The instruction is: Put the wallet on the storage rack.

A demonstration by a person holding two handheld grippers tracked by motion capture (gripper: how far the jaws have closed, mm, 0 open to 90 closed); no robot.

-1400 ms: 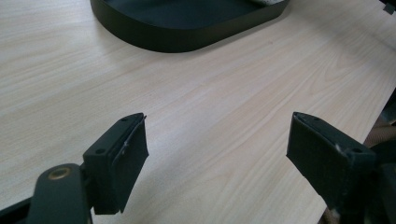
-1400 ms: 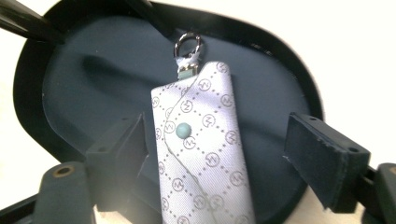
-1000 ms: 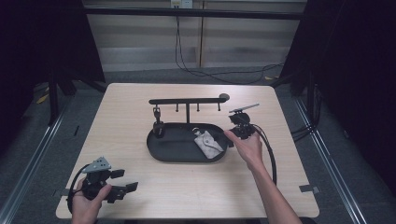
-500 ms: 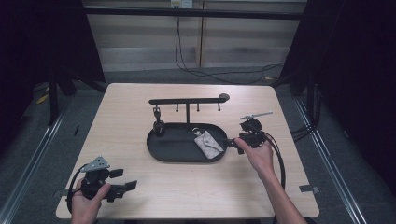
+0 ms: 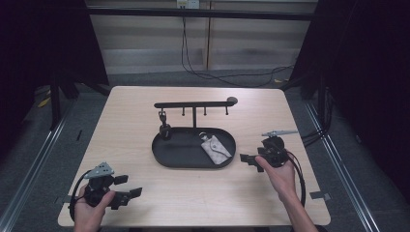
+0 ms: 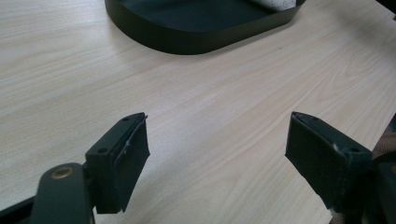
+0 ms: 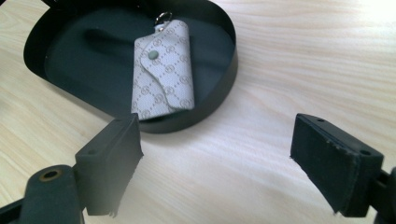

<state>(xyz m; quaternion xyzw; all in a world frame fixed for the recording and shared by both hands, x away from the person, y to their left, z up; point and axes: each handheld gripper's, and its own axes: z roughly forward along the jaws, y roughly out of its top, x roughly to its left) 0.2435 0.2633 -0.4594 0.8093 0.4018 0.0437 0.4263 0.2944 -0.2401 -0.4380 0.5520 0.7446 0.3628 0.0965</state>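
Observation:
A black oval tray (image 5: 169, 157) lies mid-table with a pale patterned key pouch (image 5: 215, 150) in its right half; the pouch (image 7: 163, 70) has a snap button and a metal ring. A black hook stand (image 5: 193, 105) rises from the tray's back, with a small dark item (image 5: 165, 129) hanging at its left. My right gripper (image 5: 247, 160) rests on the table just right of the tray (image 7: 224, 88), open and holding nothing. My left gripper (image 5: 126, 187) sits open and empty near the front left corner, facing the tray (image 6: 196, 39).
The light wooden table (image 5: 121, 125) has bare surface on both sides of the tray. Cables (image 5: 300, 179) trail from the right gripper toward the front right edge. A strip of tape (image 5: 319, 195) lies near the right front corner. Dark floor surrounds the table.
My right gripper has drawn back from the tray's right end toward the front right and come down to the table, leaving the pouch in the tray. The left gripper stayed put.

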